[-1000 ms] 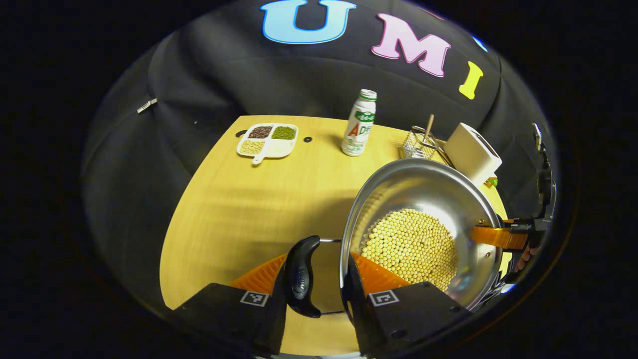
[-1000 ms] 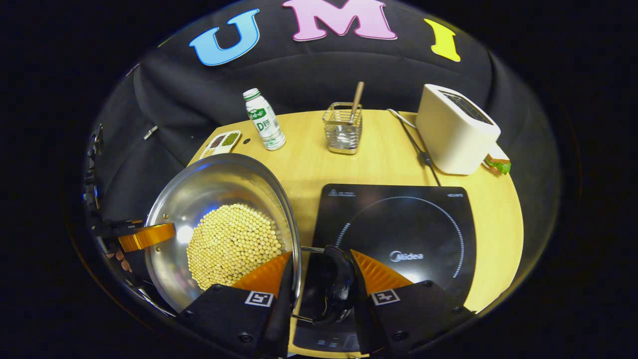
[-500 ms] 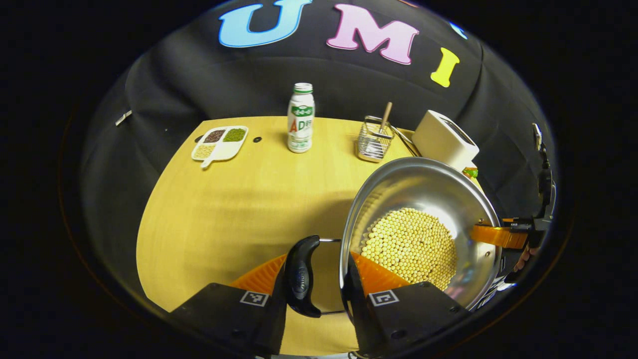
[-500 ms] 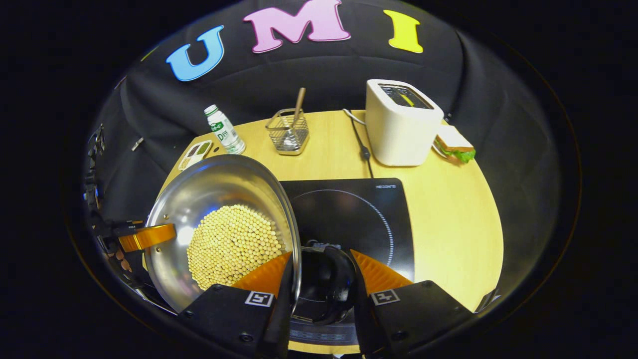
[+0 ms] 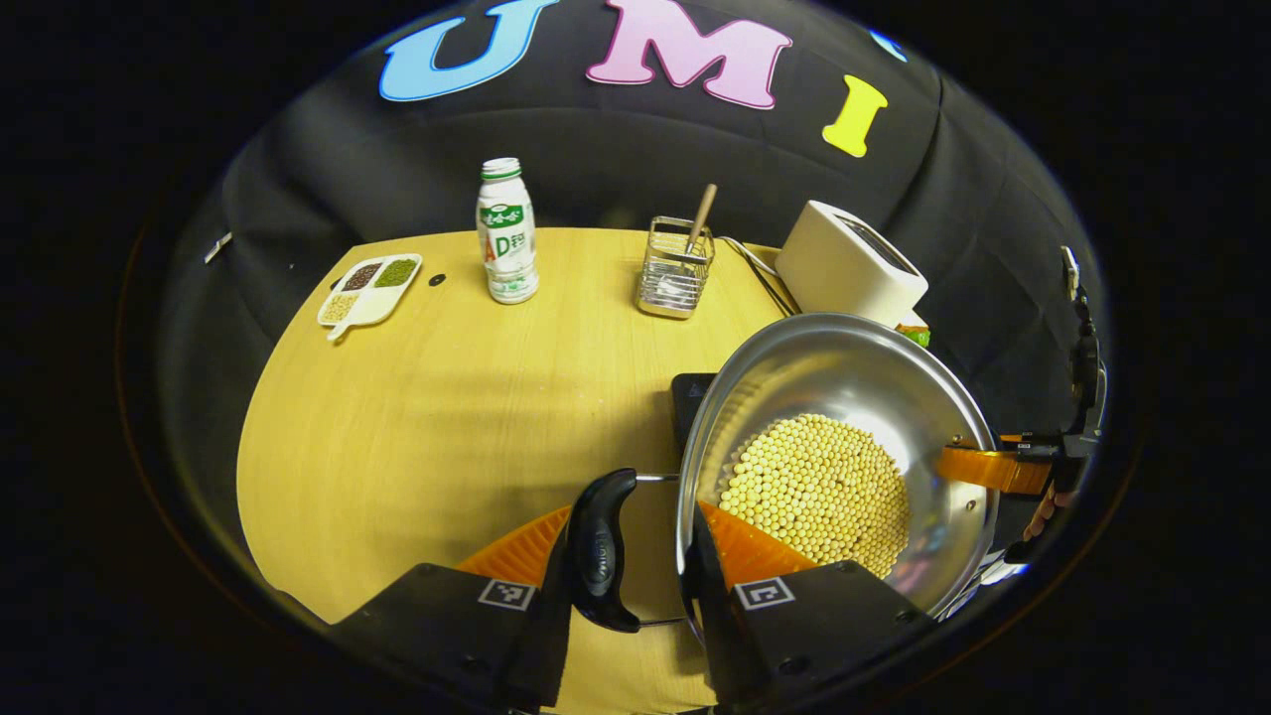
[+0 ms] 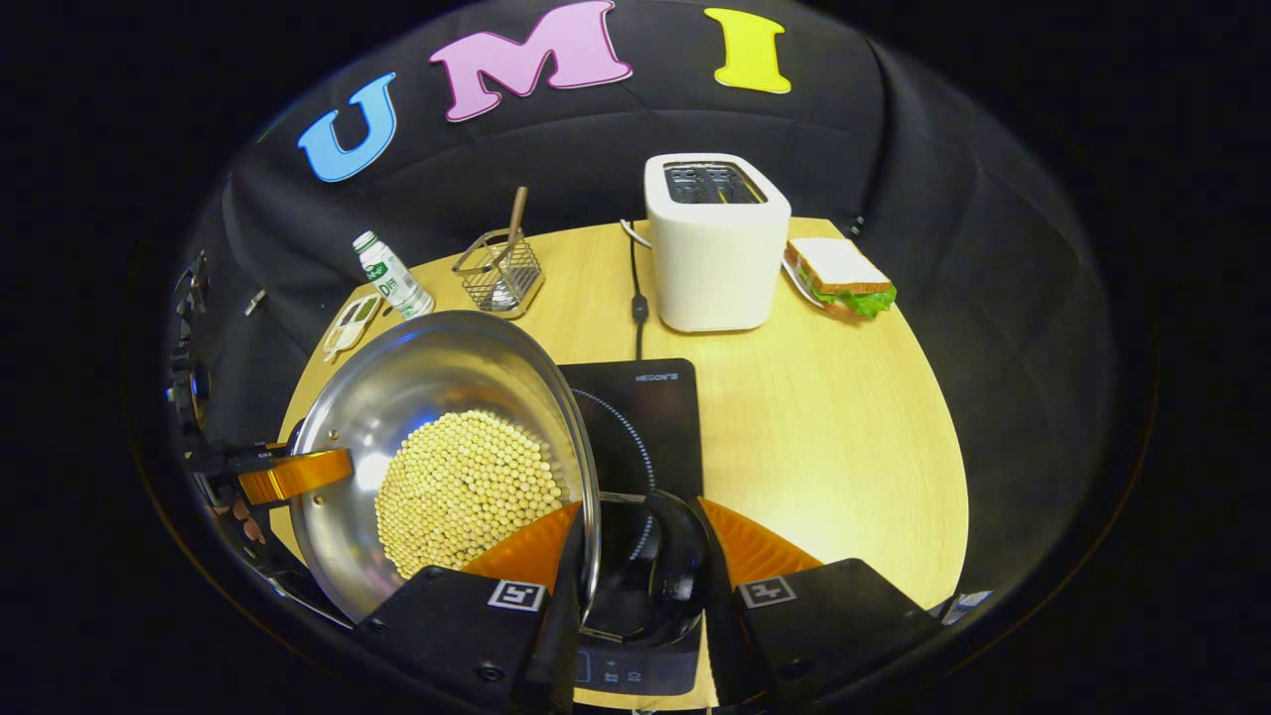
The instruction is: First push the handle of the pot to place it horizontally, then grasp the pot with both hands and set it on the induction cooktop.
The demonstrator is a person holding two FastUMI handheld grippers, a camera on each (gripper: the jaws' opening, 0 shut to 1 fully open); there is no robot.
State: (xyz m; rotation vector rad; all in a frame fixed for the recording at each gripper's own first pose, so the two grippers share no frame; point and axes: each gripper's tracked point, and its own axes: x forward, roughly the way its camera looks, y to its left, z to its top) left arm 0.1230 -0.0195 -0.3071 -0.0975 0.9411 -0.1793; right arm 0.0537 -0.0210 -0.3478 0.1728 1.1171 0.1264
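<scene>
A steel pot (image 5: 844,397) with yellow beans in it hangs between my two grippers. My left gripper (image 5: 628,544) is shut across the pot's black handle (image 5: 599,551) and rim, one finger inside the pot. My right gripper (image 6: 635,556) holds the opposite black handle (image 6: 677,566) the same way, and it also appears in the left gripper view (image 5: 1013,469). The black induction cooktop (image 6: 645,407) lies under the right handle, with the pot (image 6: 437,397) hiding its left part. A corner of the cooktop (image 5: 689,395) peeks out beside the pot. Whether the pot touches it I cannot tell.
A white toaster (image 6: 717,243) with its cable (image 6: 635,298) stands behind the cooktop, a sandwich (image 6: 839,276) to its right. Along the back stand a wire basket (image 5: 675,273) holding a wooden stick, a bottle (image 5: 506,233) and a divided dish (image 5: 367,288) of beans. The wooden table (image 5: 417,417) is bare at left.
Both grippers have carried the pot to the right, from beside the cooktop to over its left part. The grips on the two handles are unchanged.
</scene>
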